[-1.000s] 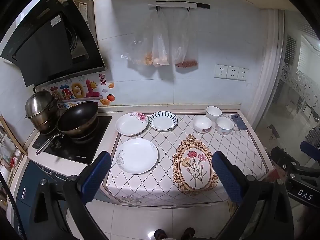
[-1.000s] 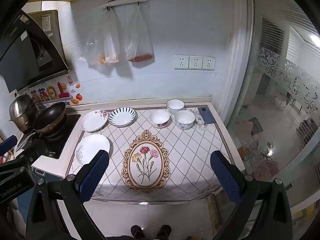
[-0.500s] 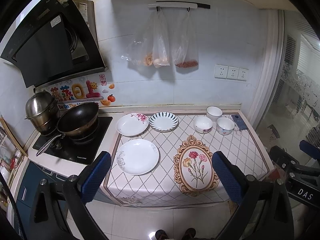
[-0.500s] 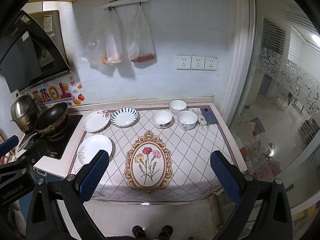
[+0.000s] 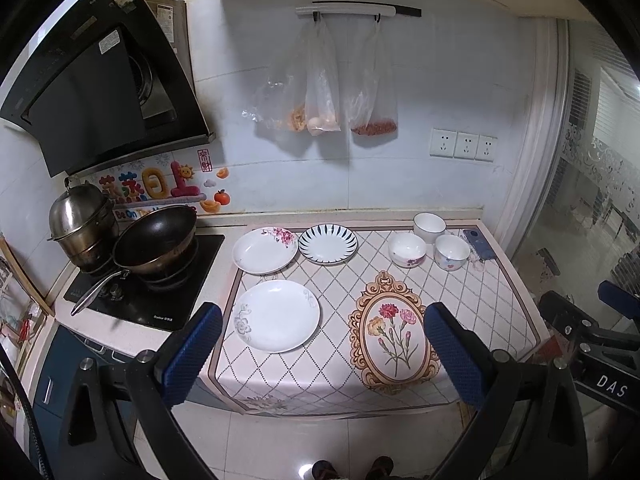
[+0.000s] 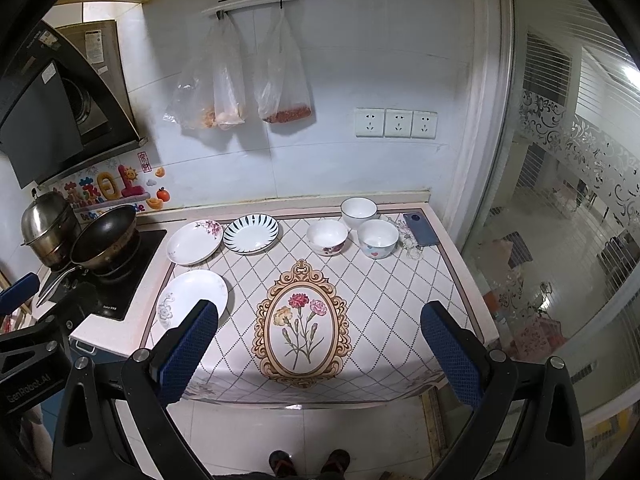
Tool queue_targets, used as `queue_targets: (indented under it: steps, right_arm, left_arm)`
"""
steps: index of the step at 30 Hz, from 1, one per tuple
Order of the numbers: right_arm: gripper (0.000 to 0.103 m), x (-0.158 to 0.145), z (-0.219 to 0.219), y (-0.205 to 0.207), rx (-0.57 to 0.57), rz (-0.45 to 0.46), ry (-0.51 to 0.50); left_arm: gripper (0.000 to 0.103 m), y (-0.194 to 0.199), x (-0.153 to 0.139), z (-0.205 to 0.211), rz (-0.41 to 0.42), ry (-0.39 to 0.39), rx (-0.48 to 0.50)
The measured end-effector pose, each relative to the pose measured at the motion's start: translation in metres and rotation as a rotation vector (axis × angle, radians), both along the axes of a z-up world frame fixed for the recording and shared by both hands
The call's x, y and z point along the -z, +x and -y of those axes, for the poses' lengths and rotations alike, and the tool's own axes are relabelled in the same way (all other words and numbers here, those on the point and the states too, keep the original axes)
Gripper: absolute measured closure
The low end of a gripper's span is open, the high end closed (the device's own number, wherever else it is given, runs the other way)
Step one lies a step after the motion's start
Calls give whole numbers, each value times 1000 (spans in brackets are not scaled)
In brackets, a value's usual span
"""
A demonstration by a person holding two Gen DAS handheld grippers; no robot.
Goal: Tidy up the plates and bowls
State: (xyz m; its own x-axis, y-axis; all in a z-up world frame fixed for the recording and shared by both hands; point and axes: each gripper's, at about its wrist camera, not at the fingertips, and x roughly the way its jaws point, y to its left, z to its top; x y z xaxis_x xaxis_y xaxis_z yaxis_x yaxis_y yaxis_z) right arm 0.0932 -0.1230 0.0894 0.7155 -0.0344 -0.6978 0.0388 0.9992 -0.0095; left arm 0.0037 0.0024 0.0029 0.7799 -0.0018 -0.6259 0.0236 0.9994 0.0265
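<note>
**Counter stock before sorting: three plates, three bowls, two idle grippers**

Presently, nothing is held; both tools hang well back from the counter, above the floor.

- Left gripper: fingers spread wide, empty. The plain white plate lies ahead of it, just inside its left finger, the nearest dish to either tool.
- Right gripper: fingers spread wide, empty. It faces the flower medallion on the cloth; the bowls lie ahead and slightly right, at the back of the counter.
- Plates, three, all flat and apart on the left half: plain white plate at the front; rose-printed plate behind it; blue-striped plate just right of that one.
- Bowls, three, upright, clustered back right: flower-banded bowl, heart-marked bowl, plain bowl behind them against the wall edge.

Judgement: plates fall to the left hand, bowls to the right. Round ware has no long axis, so any rim approach serves. Stacking has not begun.
</note>
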Motion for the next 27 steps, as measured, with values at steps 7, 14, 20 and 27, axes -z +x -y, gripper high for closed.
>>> queue_targets:
  steps: [7,14,20,27]
  right_arm:
    - [0,3,-1,2,7,0,-5]
    - [0,1,2,1,10,10,2]
    - [0,0,3,1,5,13,3]
    - [0,0,3,3,1,10,6]
  left_arm:
    - [0,5,3,-3,-3,-4,5]
    - [0,6,3,-2,2,-5,3]
    - [0,7,2,0,5,-8,0]
    - [0,8,2,-1,8,-8,0]
